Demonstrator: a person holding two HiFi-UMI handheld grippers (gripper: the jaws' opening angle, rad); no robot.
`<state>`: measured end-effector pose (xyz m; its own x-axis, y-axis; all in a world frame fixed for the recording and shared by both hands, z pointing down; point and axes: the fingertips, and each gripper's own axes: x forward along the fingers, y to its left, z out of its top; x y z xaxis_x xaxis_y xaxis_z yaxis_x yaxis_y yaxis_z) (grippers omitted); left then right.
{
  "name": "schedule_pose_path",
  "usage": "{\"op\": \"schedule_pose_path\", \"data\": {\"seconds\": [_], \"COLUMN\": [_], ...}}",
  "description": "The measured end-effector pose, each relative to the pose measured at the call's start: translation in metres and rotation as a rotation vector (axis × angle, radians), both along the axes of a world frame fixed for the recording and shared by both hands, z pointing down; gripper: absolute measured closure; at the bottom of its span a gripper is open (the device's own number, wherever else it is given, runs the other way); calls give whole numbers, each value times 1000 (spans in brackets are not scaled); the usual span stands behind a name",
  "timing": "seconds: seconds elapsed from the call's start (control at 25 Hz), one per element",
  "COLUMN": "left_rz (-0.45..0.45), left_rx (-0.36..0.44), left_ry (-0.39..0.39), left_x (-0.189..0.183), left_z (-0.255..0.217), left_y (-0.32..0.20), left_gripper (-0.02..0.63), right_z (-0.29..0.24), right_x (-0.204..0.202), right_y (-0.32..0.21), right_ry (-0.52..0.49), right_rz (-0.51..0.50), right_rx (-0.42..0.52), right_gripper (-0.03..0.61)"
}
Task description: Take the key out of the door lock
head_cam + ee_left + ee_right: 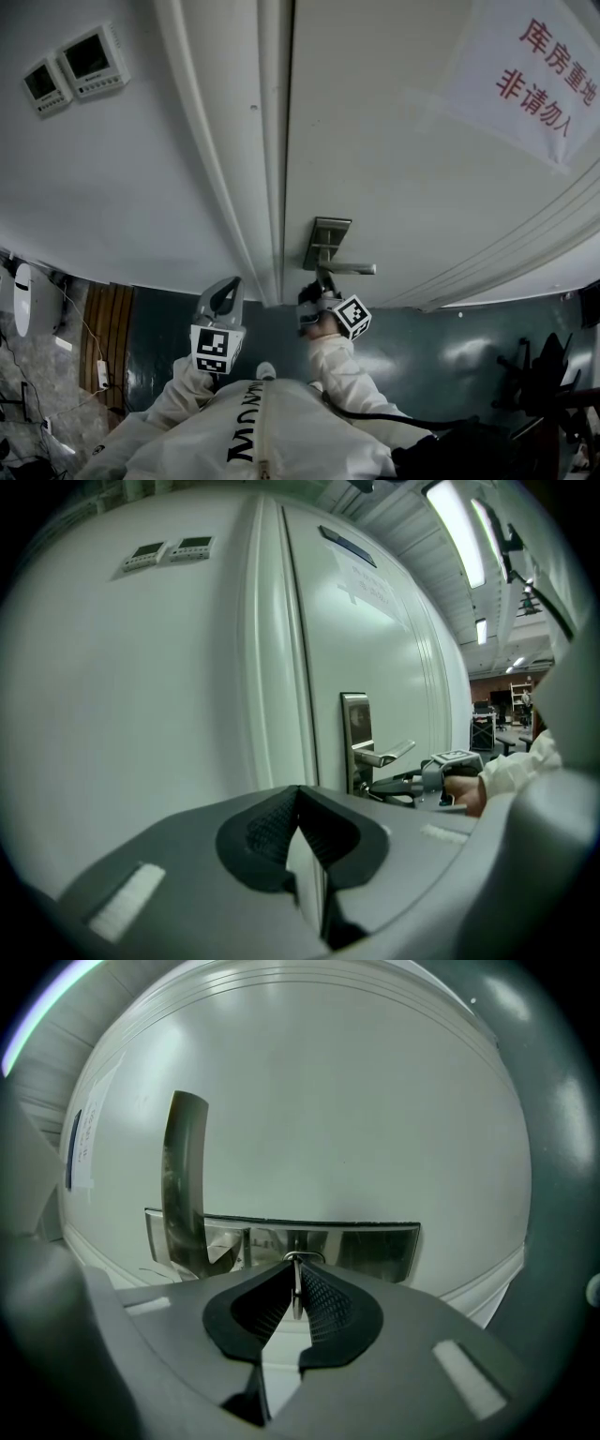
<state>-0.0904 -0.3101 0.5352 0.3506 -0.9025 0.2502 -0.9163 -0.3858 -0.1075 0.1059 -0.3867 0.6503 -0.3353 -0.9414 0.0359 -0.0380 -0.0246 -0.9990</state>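
i'm facing a white panelled door set beside a plain white wall with 2 small grey control panels, and a dark green floor below. my right gripper has its jaws clamped on the thin silver metal key, right at the brushed steel lock plate beside the steel lever handle. my left gripper hangs near the door frame, jaws together and empty.

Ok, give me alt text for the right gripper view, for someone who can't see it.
The right gripper has its jaws closed on a thin metal key that sticks out of a shiny lock plate on a white door. The lever handle runs up the left of the picture.
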Motion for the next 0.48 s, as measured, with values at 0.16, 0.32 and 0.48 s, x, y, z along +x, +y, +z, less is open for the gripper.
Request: {"op": "schedule_pose_path", "data": {"seconds": [0.16,0.32,0.48], "left_rz": [1,-2,-3], "left_rx": [5,1,0], "left_ry": [2,4,5], "left_x": [1,-1,0], "left_z": [-2,0,0], "left_y": [1,5,8], "left_gripper": [614,614,614], "right_z": [0,-1,-1], "right_x": [0,0,1], "right_y": [0,1,1], "right_ry": [-16,-18,-19], "right_rz": [2,6,9], "right_rx": [0,6,3], "right_gripper": [549,554,554]}}
